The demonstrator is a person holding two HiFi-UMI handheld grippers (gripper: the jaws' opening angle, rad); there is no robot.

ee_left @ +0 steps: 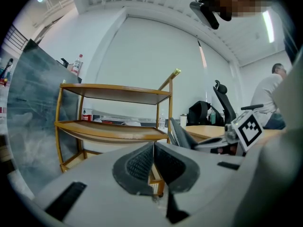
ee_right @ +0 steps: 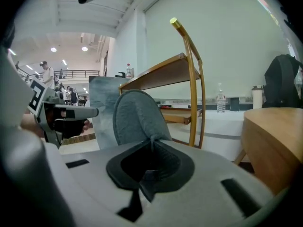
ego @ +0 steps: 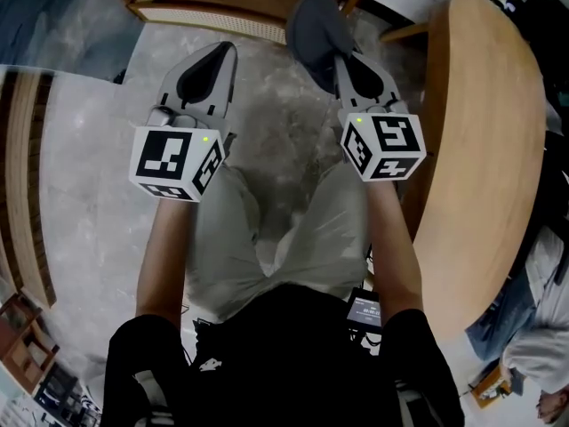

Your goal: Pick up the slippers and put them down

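The soft dark grey felt slipper hangs at far right above the mottled pale grey stone floor. The light grey left gripper and right gripper bear white cubes patterned with black squares. The round wooden table at right is pale tan.

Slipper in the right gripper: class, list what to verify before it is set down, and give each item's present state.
1. Right gripper shut on the slipper: ok.
2. Left gripper jaws together, nothing between them: ok.
3. Floor between the grippers shows no obstacle: ok.
4. Slipper apart from the table: ok.
5. Slipper apart from the shelf: cannot tell; the two overlap in the head view.
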